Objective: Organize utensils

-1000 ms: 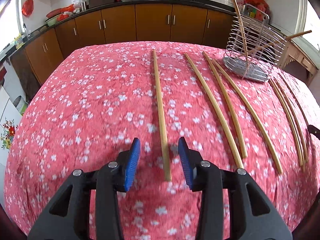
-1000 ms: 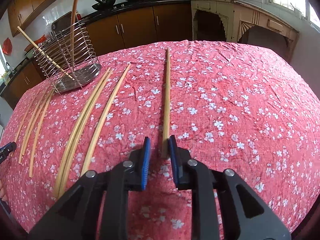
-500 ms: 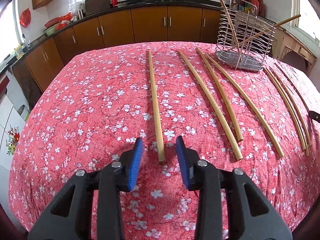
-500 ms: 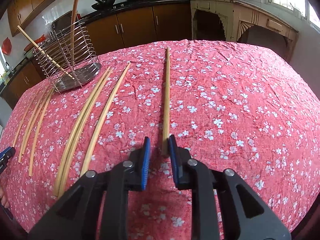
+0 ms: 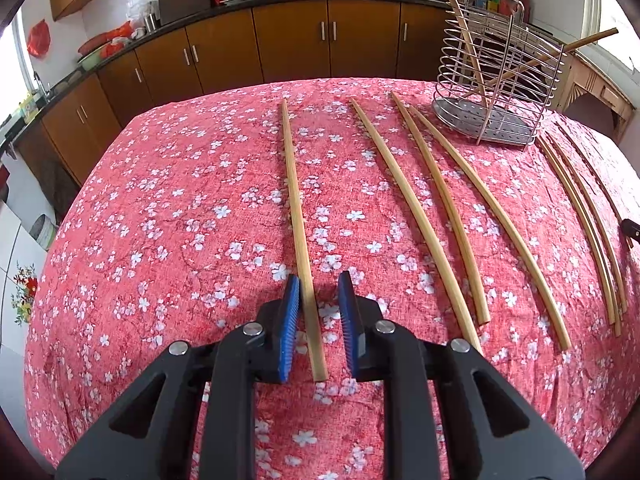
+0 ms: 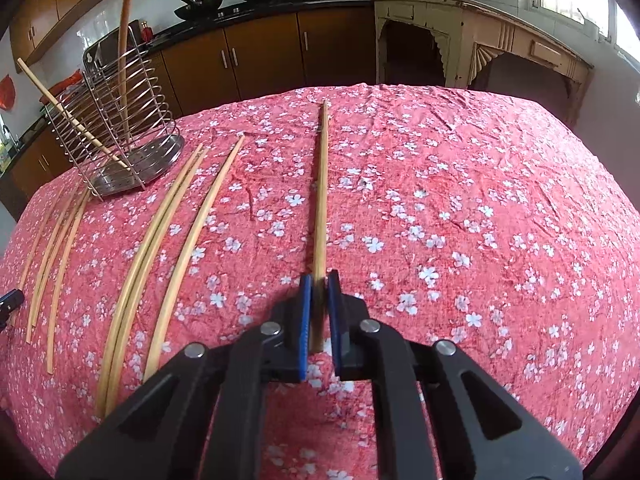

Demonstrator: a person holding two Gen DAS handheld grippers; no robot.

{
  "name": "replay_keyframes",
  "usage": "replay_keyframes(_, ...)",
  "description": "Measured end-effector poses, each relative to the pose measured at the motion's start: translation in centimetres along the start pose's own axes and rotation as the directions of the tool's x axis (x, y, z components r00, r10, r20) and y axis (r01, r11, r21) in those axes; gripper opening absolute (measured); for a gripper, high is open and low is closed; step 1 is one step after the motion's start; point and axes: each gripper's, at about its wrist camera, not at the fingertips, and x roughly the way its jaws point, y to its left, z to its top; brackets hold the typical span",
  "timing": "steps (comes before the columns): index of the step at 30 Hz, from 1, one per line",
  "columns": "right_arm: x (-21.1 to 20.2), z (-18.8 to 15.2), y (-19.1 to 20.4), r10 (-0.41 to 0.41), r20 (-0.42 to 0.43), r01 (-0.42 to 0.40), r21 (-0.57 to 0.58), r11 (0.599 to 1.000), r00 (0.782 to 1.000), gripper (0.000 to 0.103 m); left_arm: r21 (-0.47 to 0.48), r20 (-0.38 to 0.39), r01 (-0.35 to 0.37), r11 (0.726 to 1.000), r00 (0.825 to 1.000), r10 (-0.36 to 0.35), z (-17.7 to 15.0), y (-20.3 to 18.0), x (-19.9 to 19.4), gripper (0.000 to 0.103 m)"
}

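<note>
A long wooden chopstick (image 5: pixel 294 192) lies lengthwise on the red flowered tablecloth (image 5: pixel 160 220). Its near end sits between the blue pads of my left gripper (image 5: pixel 319 280). The jaws are closing: the left pad is against the stick and a gap remains at the right pad. In the right wrist view another chopstick (image 6: pixel 322 184) runs away from me, with my right gripper (image 6: pixel 319 278) shut on its near end. A wire utensil rack (image 5: pixel 480 120) stands at the far right and holds two sticks that lean out of it. The rack (image 6: pixel 132 168) appears far left in the right wrist view.
Several more chopsticks (image 5: pixel 416 216) lie side by side between the two grippers, with thinner ones (image 5: pixel 580 220) nearer the rack. The same loose sticks (image 6: pixel 160 232) lie left of my right gripper. Brown kitchen cabinets (image 5: pixel 288 40) stand beyond the table's far edge.
My left gripper has slid forward over the chopstick's near end and its jaws have narrowed around it. The right jaws have shut onto their chopstick; that hand stayed put.
</note>
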Motion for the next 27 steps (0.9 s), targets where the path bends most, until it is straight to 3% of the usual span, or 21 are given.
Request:
replay_keyframes(6, -1.0, -1.2, 0.3, -0.004, 0.0, 0.004, -0.021, 1.0, 1.0, 0.01, 0.011, 0.014, 0.004, 1.0, 1.0, -0.004, -1.2, 0.0, -0.8, 0.02)
replay_keyframes(11, -0.3, 0.0, 0.0, -0.008, -0.011, 0.008, -0.007, 1.0, 1.0, 0.008, 0.008, -0.008, 0.006, 1.0, 1.0, -0.006, 0.5, 0.2, 0.5, 0.007)
replay_keyframes(16, 0.6, 1.0, -0.7, -0.028, -0.001, 0.028, 0.023, 0.999, 1.0, 0.008, -0.026, 0.008, -0.008, 1.0, 1.0, 0.008, 1.9, 1.7, 1.6, 0.007)
replay_keyframes(27, -0.8, -0.8, -0.8, 0.008, 0.006, -0.008, 0.042, 0.999, 1.0, 0.01, -0.023, 0.031, 0.024, 0.999, 0.999, -0.023, -0.4, 2.3, 0.0, 0.01)
